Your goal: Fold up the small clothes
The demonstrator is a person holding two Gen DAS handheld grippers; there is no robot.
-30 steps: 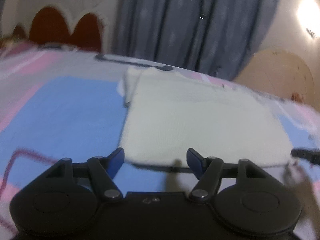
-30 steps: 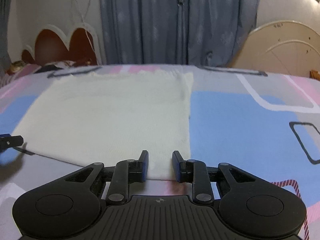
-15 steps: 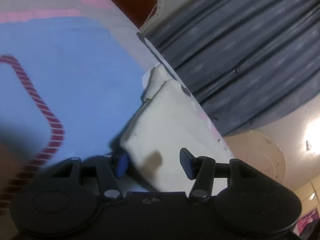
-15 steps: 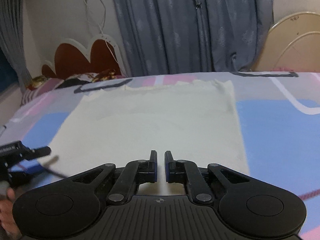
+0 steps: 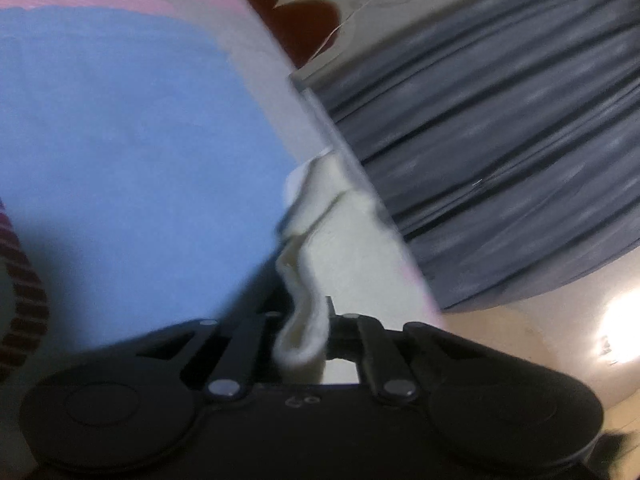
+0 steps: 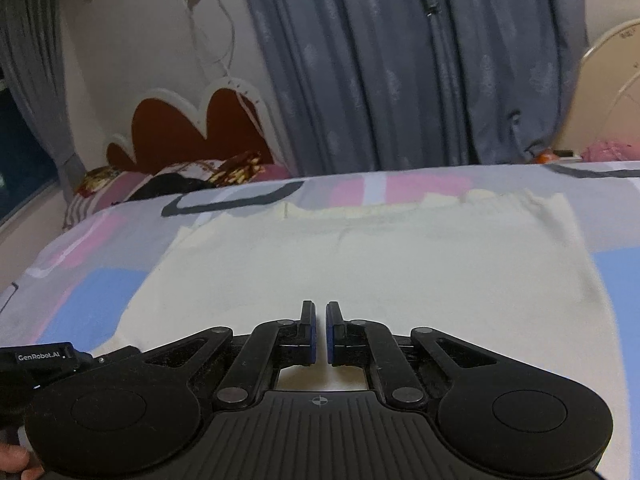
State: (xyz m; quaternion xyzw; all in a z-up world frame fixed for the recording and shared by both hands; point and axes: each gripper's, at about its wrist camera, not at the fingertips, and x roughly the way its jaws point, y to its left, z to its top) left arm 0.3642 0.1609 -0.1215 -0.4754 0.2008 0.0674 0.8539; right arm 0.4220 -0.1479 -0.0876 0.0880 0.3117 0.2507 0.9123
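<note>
Left to right. The left gripper (image 5: 306, 332) was clamped on the near left corner of the cream garment (image 6: 360, 264), a bunched fold of hem standing up between its fingers. The garment lay flat on the patterned bedspread (image 6: 100, 240), spreading forward and rightward from that grip, its long axis running across the view. The right gripper (image 6: 318, 334) hovered over the near hem with fingers drawn nearly together and, as far as could be seen, nothing between them; the cloth lay ahead of and beneath them. The left hand therefore seemed better placed to lead the fold.

The garment (image 6: 360, 264) lies flat on the bed (image 6: 80, 264); curtain (image 6: 400, 64) at 12 o'clock behind, headboard (image 6: 180, 128) at 10 o'clock.
</note>
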